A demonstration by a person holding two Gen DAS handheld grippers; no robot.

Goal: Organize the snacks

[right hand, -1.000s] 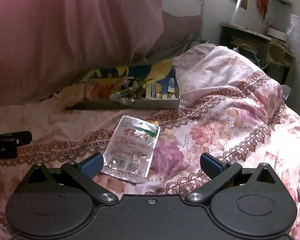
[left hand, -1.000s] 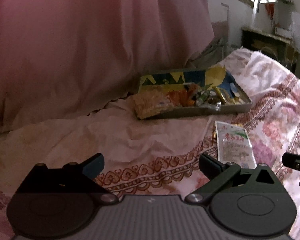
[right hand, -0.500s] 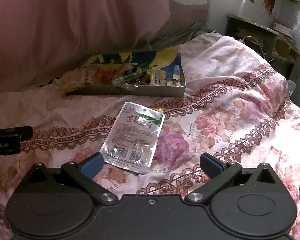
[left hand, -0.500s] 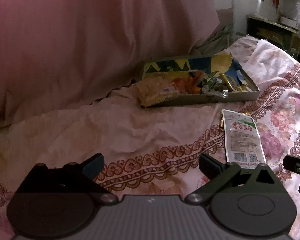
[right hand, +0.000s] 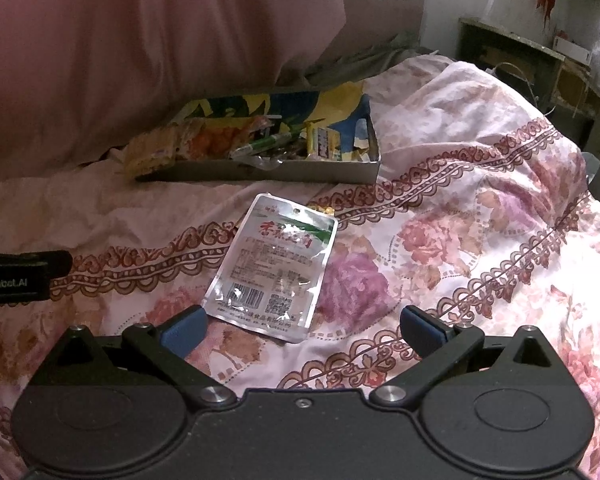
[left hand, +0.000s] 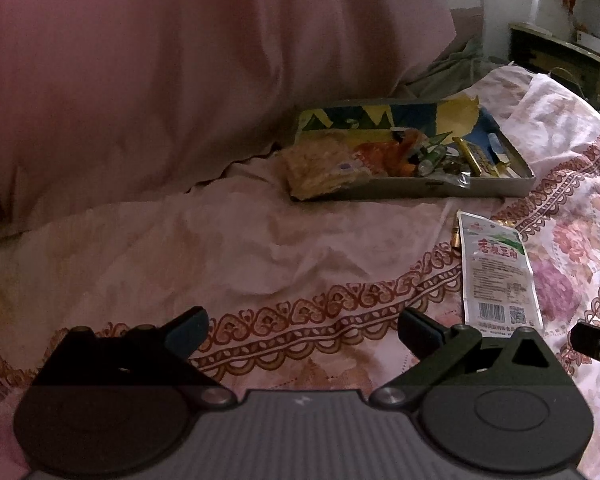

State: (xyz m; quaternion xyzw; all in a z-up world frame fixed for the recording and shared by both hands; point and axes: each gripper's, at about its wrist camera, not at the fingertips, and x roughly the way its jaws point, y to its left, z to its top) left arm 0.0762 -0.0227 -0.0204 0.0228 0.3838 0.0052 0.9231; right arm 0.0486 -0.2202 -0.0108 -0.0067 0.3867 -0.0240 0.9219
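A flat silver snack pouch (right hand: 274,266) with red and green print lies on the floral quilt, just ahead of my right gripper (right hand: 302,330), whose fingers stand wide open and empty. The same pouch (left hand: 496,272) shows at the right of the left wrist view, with a small gold wrapped piece (left hand: 456,236) by its top corner. My left gripper (left hand: 302,330) is open over bare quilt, left of the pouch. Behind, a shallow metal tray (left hand: 440,190) (right hand: 300,170) holds several snack packets; a yellow noodle-like packet (left hand: 320,168) hangs over its left end.
A large pink cushion or draped cloth (left hand: 180,80) rises behind the tray. The floral quilt (right hand: 480,220) slopes down to the right. A dark desk or shelf (right hand: 540,64) stands past the bed at the far right.
Both grippers have moved forward and tipped down slightly, so the pouch and tray sit closer and lower in view. Both stay open; nothing on the bed has moved.
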